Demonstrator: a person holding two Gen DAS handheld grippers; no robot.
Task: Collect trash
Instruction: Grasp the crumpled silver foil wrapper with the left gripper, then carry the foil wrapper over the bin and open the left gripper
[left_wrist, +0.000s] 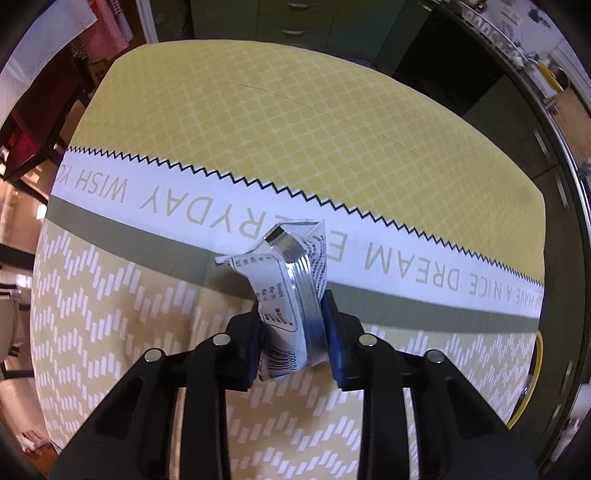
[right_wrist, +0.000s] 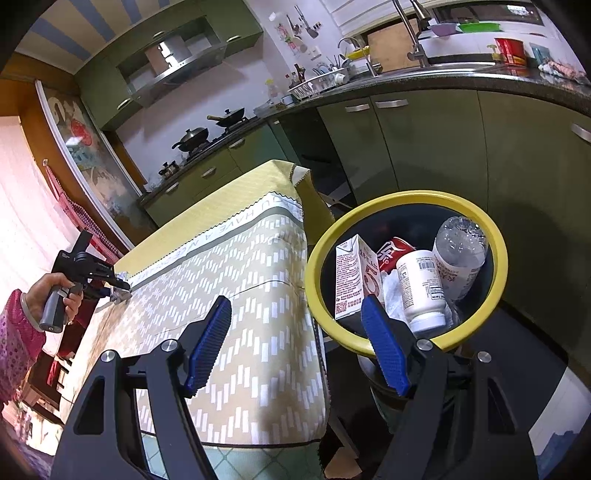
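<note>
A crumpled snack wrapper (left_wrist: 286, 291) sits pinched between the pads of the left gripper (left_wrist: 291, 332) over the table (left_wrist: 295, 129), its long axis running out ahead, while the empty, spread right gripper (right_wrist: 295, 343) waits nearer the yellow-rimmed bin (right_wrist: 476, 218)

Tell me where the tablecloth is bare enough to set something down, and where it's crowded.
The yellow top of the tablecloth beyond the zigzag border is bare. The only clutter is the wrapper in the left gripper. The bin beside the table is packed.
</note>
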